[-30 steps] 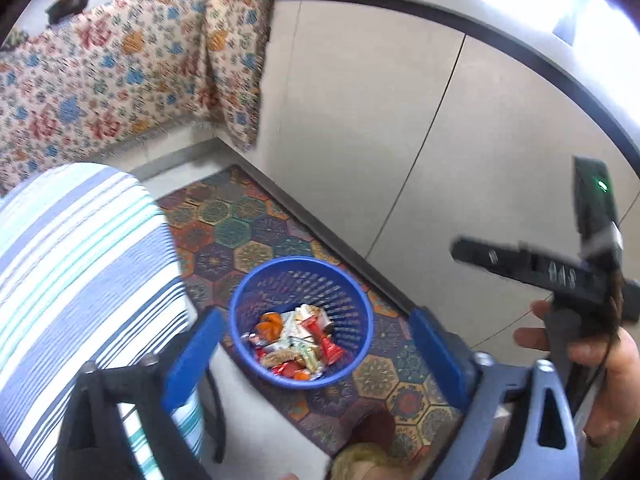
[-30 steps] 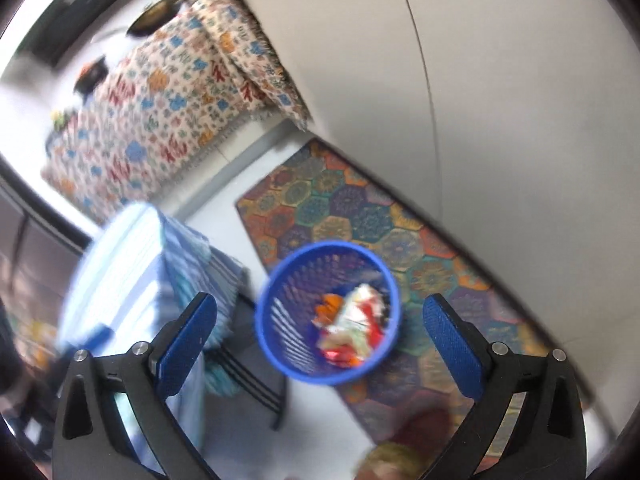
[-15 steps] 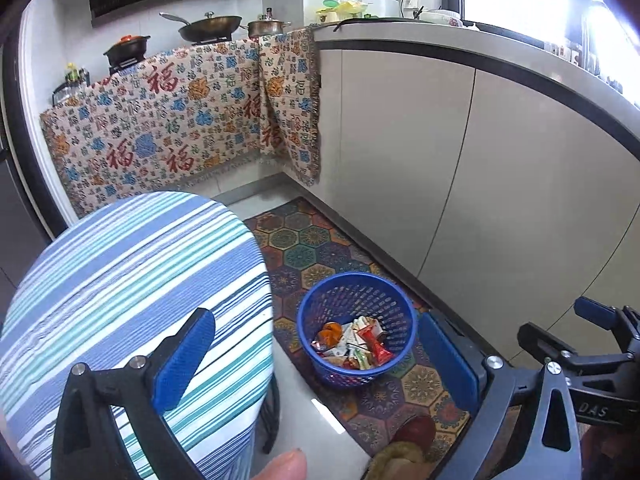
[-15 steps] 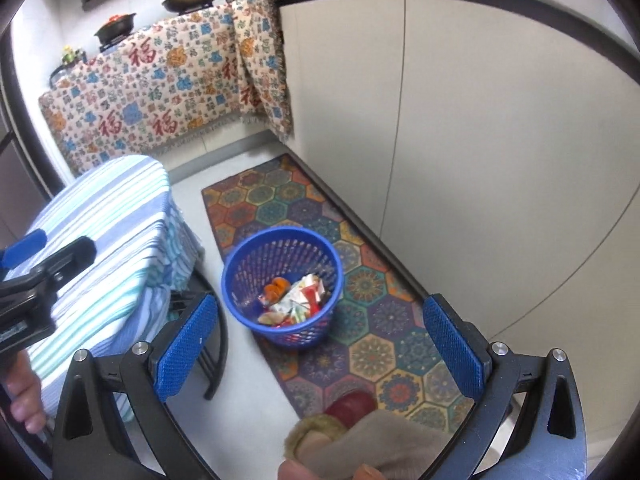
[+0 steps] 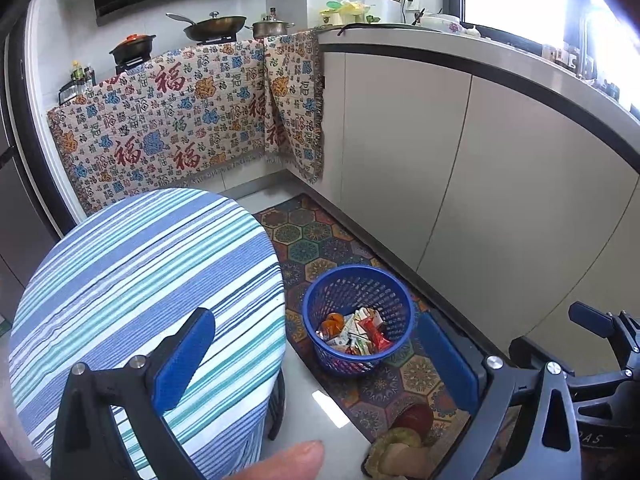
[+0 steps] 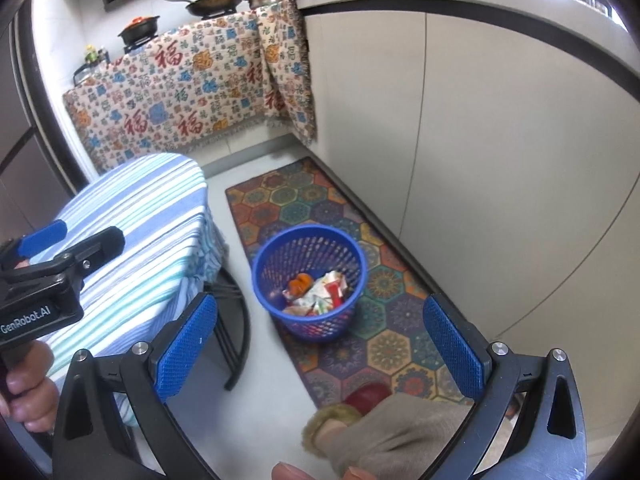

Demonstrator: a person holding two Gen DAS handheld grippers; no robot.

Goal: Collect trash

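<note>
A blue perforated basket stands on the patterned floor mat and holds several wrappers and orange scraps; it also shows in the right wrist view. My left gripper is open and empty, held high above the floor, with the basket between its fingers in view. My right gripper is open and empty, also well above the basket. The left gripper shows at the left edge of the right wrist view, and the right gripper at the right edge of the left wrist view.
A round stool with a blue striped cover stands left of the basket. Beige cabinets run along the right, and a patterned cloth hangs under the stove. A slippered foot rests on the hexagon mat.
Both grippers have risen and tilted up away from the basket, so it looks smaller and lower. More of the kitchen is in view. Both stay open and empty.
</note>
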